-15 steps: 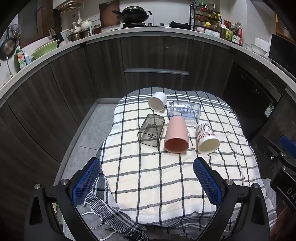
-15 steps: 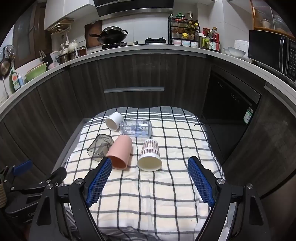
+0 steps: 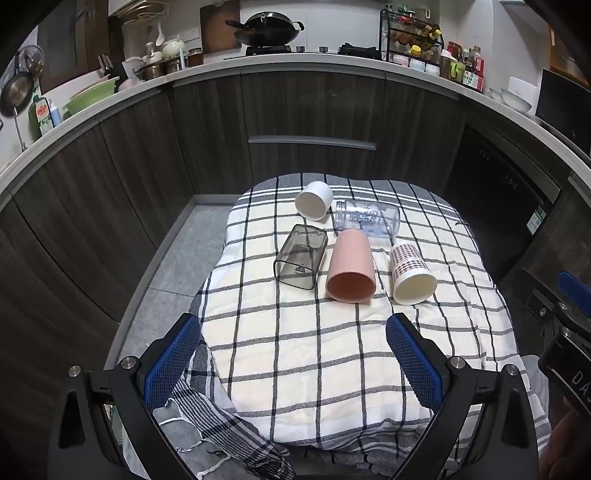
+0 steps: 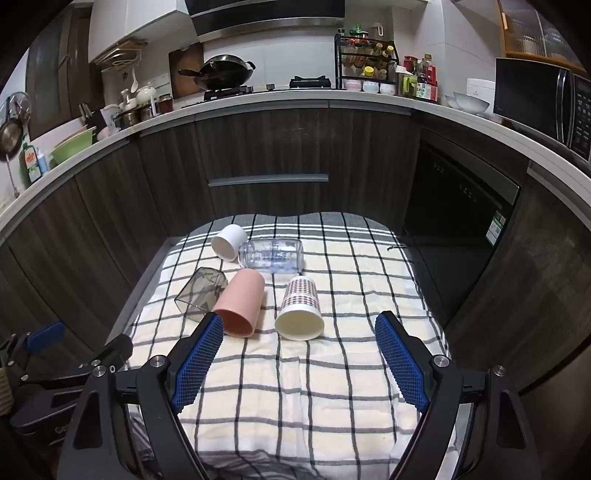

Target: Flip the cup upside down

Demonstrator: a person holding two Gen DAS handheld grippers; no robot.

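Note:
Several cups lie on their sides on a checked cloth [image 3: 314,354]: a pink cup [image 3: 351,271] [image 4: 240,308], a patterned white cup [image 3: 412,275] [image 4: 300,314], a smoky square cup [image 3: 301,262] [image 4: 201,293], a small white cup [image 3: 314,205] [image 4: 229,242] and a clear bottle [image 3: 367,218] [image 4: 271,254]. My left gripper [image 3: 293,360] is open and empty, hovering near the cloth's front. My right gripper [image 4: 299,360] is open and empty, just short of the pink and patterned cups.
Dark kitchen cabinets [image 3: 310,110] curve behind the cloth-covered table. The counter above holds a wok [image 3: 266,31], a spice rack [image 3: 412,48] and bowls. A dishwasher front [image 4: 461,206] is at the right. Grey floor [image 3: 184,258] lies left of the table.

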